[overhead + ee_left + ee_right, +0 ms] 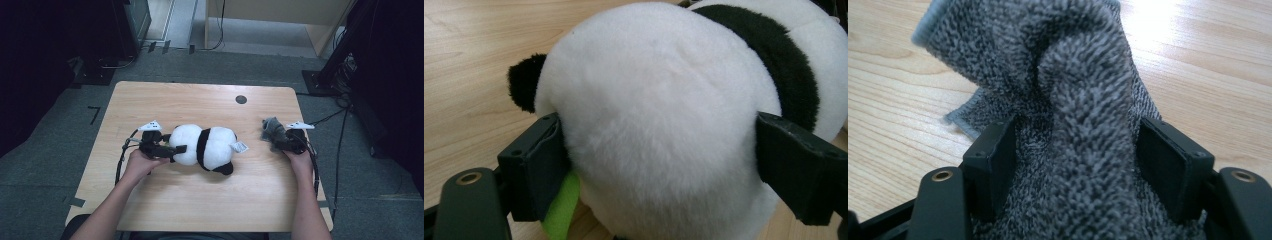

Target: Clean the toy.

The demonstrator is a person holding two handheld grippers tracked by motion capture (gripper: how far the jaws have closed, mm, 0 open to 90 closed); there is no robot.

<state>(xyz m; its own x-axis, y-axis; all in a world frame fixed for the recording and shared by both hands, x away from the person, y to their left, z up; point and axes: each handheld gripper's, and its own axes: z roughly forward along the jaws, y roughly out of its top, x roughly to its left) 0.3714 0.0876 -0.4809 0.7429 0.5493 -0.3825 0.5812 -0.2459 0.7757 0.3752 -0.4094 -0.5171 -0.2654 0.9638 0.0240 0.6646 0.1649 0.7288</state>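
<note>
A black-and-white plush panda [205, 146] lies on its side in the middle of the wooden table [200, 200]. My left gripper [172, 149] grips its white head: in the left gripper view the jaws press into the panda [659, 120] on both sides, with a black ear at the left. A crumpled grey towel [272, 131] sits at the right of the table. My right gripper [287, 141] is shut on it; in the right gripper view both jaws squeeze a bunched fold of the towel [1073, 115].
A round cable hole [241, 99] lies near the table's far edge. A white label [240, 146] sticks out of the panda's right side. Something green [561, 207] shows under the panda by the left jaw. Dark equipment and cables stand on the floor around the table.
</note>
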